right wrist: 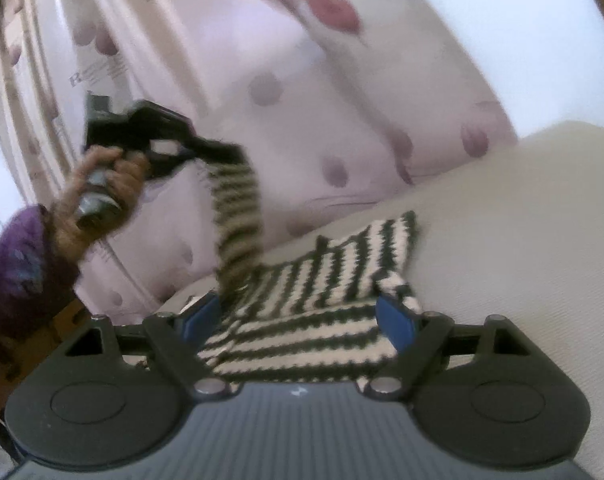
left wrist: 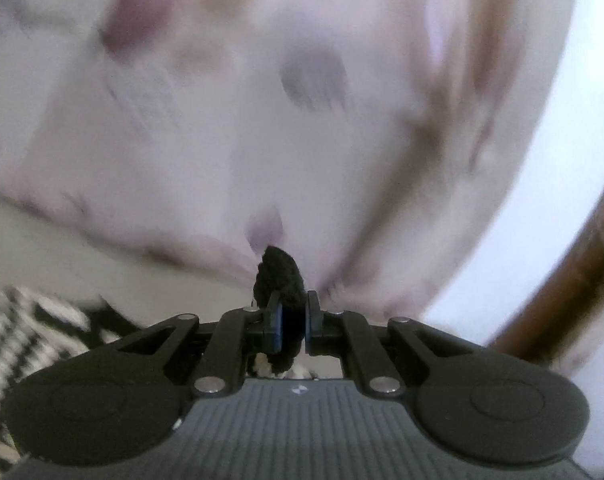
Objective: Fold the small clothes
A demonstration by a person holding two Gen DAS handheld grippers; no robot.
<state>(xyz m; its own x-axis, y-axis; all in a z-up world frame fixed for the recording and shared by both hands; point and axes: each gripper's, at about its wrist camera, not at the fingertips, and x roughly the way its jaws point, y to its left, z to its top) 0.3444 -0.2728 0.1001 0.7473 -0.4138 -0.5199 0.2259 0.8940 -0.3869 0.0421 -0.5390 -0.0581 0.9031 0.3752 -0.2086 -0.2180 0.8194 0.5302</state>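
A black-and-white striped knit garment (right wrist: 326,300) lies on a cream surface (right wrist: 502,240). One striped part of it (right wrist: 238,208) rises up to my left gripper (right wrist: 206,148), held high at the left of the right wrist view. In the left wrist view my left gripper (left wrist: 292,320) is shut on a dark knit edge of the garment (left wrist: 280,276). My right gripper (right wrist: 308,316) is open, low over the garment, with its blue pads (right wrist: 396,320) on either side of the fabric.
A pale pink curtain with dark spots (right wrist: 302,100) hangs behind the surface. A brown wooden frame (left wrist: 562,292) shows at the right of the left wrist view. The person's hand and purple sleeve (right wrist: 26,264) are at the left.
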